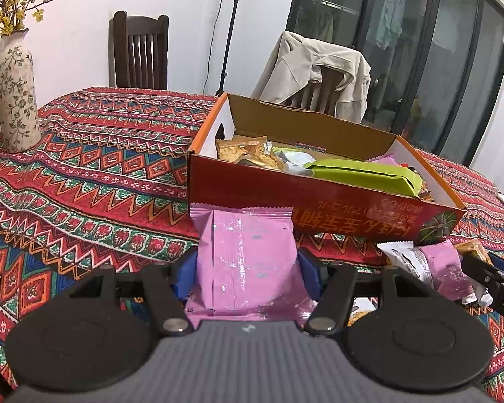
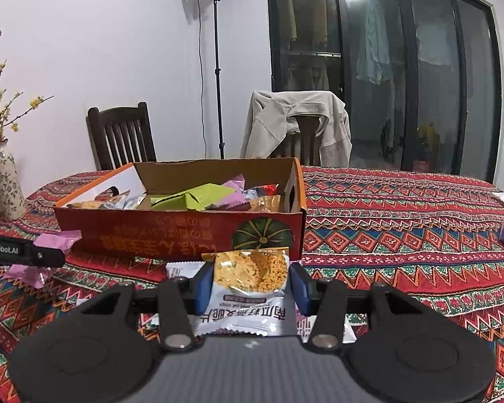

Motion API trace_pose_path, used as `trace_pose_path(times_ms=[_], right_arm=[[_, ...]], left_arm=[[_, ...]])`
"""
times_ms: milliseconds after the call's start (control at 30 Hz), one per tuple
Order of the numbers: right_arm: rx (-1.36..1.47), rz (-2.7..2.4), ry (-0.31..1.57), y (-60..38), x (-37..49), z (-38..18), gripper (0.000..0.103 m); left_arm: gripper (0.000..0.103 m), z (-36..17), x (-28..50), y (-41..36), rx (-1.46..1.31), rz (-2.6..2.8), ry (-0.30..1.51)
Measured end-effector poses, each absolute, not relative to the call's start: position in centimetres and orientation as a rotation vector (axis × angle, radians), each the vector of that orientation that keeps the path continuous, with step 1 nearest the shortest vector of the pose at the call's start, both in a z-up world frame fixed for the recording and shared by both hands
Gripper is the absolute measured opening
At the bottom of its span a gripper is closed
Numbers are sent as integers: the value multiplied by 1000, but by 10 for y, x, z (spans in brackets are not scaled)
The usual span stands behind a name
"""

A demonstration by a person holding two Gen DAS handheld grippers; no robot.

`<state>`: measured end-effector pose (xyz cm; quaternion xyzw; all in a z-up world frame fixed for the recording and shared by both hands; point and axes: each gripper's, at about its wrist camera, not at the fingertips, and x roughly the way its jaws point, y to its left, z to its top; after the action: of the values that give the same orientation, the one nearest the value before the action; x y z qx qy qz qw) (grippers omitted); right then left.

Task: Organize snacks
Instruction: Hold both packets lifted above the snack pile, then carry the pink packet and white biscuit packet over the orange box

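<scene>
The pink snack packet (image 1: 248, 258) sits at lower centre of the left wrist view, clamped between the blue pads (image 1: 307, 272) of the left gripper (image 1: 248, 273). It looks like a light foil pillow pack: soft, crinkly, slippery on its face, and whatever is inside could crush. The pads take it across its width at mid-body, which seems the sensible place, since the crimped ends would fold under a pinch. Its top edge stands upright, just in front of the red near wall of the cardboard box (image 1: 322, 198), which fills the centre right of the frame.

In the right wrist view the right gripper (image 2: 250, 288) is closed on a white crisp packet (image 2: 250, 282) at lower centre, held the same way across its sides, its clear window showing golden pieces that are probably brittle. A firm squeeze would likely break them.

Both grippers point forward and slightly downward toward the box, side by side; the left one's finger shows at the left edge of the right view. The box already holds a green packet (image 2: 191, 196) and several others. At least 2 more packets (image 1: 430, 262) lie on the patterned tablecloth (image 1: 94, 168) at lower right of the left view, though their exact number is hard to tell.
</scene>
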<state>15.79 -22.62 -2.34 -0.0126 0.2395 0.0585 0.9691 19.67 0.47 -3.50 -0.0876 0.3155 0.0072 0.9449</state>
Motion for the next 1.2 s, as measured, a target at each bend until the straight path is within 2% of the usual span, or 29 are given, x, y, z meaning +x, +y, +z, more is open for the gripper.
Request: trace_pose_path(times_ms=[533,1200], right_arm=[[-17,130,444,-226,154,-16,47],[-28,142,382,-215,157,19,47]], left_arm=[[63,-24,186,2,-174,-19,597],[63,20,183,-14,-151,-94,521]])
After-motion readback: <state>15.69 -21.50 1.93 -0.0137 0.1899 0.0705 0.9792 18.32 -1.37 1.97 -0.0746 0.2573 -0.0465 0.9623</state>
